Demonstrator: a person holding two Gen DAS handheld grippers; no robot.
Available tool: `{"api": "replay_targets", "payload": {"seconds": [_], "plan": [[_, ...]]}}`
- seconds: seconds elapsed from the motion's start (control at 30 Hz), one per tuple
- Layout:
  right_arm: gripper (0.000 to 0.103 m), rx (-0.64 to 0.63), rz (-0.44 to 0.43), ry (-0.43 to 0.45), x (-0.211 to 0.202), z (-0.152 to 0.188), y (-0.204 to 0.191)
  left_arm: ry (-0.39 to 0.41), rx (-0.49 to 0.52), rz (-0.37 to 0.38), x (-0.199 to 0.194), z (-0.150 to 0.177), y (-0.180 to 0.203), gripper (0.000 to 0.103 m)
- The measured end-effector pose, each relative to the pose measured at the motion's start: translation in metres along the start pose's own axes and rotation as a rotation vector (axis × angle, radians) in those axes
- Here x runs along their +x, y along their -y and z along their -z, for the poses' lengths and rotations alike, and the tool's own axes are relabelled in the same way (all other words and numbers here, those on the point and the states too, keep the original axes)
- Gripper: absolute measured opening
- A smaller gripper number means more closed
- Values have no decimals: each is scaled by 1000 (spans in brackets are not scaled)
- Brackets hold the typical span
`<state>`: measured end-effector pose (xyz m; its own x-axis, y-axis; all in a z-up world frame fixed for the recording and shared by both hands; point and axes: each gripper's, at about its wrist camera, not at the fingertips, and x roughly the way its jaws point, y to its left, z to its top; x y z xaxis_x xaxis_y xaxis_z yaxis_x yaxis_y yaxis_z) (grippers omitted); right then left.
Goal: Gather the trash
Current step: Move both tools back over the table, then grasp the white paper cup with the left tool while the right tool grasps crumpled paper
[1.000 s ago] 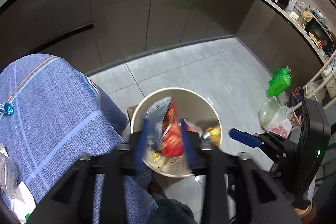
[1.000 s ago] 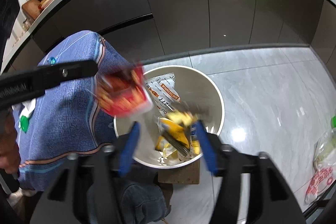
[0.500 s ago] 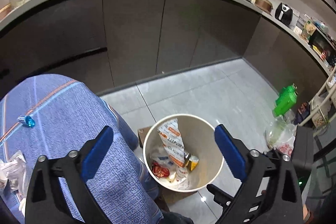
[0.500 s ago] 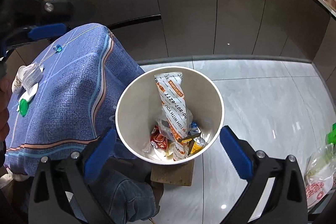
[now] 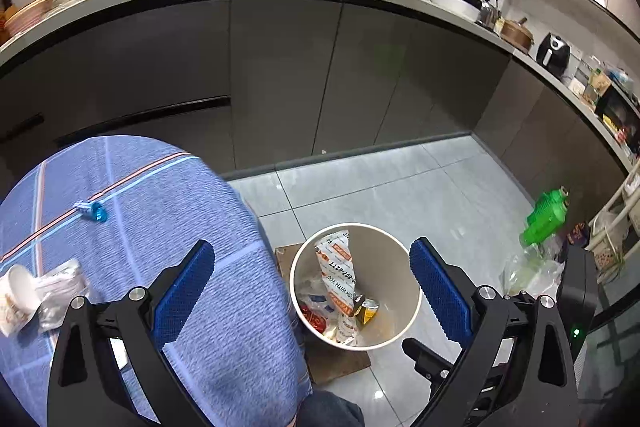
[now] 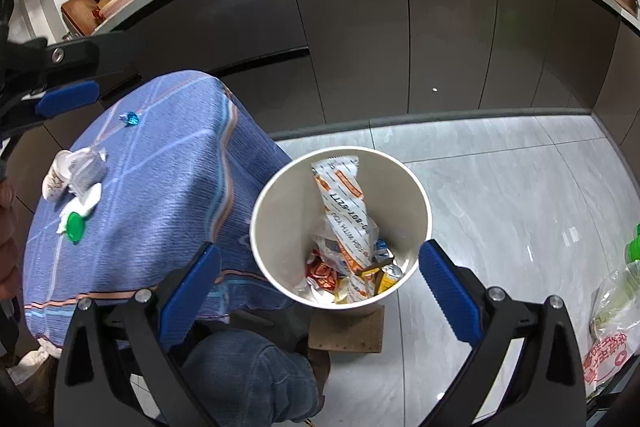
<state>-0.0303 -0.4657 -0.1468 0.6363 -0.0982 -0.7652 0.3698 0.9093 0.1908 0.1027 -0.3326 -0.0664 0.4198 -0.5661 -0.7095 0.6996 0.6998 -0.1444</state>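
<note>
1. Nearest, we see the left gripper [image 5: 312,291] and the right gripper [image 6: 320,291], each with its blue pads spread wide and nothing between them. The jaws' recent opening is done; both gape fully.
2. Below them the pale bin [image 6: 264,211] stands on the floor beside the table [image 6: 168,187]; its base is hidden by its own wall.
3. Inside lie the long white-and-orange wrapper [image 6: 340,195], a red wrapper [image 6: 320,273] and a yellow packet [image 6: 386,281]; the lower scraps overlap and are hard to tell apart.
4. On the blue cloth, crumpled packaging [image 6: 82,167], a green cap [image 6: 75,226] and a small blue item [image 6: 130,119] remain.
5. Farthest, dark cabinets [image 6: 360,39]; the counter is cut off by the frame.
</note>
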Motion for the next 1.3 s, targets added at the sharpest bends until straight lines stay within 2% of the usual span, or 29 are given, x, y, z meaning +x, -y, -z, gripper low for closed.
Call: {"api": "replay_targets", "payload": {"seconds": [0.4,0.77,0.9,1.1,1.3], "plan": [[99,-61,-64,83,-40,-9,-49,59,-94,-69,-70,14,-40,94],[99,-144,-175,103,-56,-18,-108,141,-137,-158,-126,32,-84,94],[99,-187,-217,95,-55,-20,-138,144,-184,-214,-139,45,-116,94],[99,-253,-265,68,-48,-22,-183,130,-307,-297,-158,74,-180,94],[99,-305,-297,29,-35,-23,-225,115,-394,-350,-169,97,-232,94]]}}
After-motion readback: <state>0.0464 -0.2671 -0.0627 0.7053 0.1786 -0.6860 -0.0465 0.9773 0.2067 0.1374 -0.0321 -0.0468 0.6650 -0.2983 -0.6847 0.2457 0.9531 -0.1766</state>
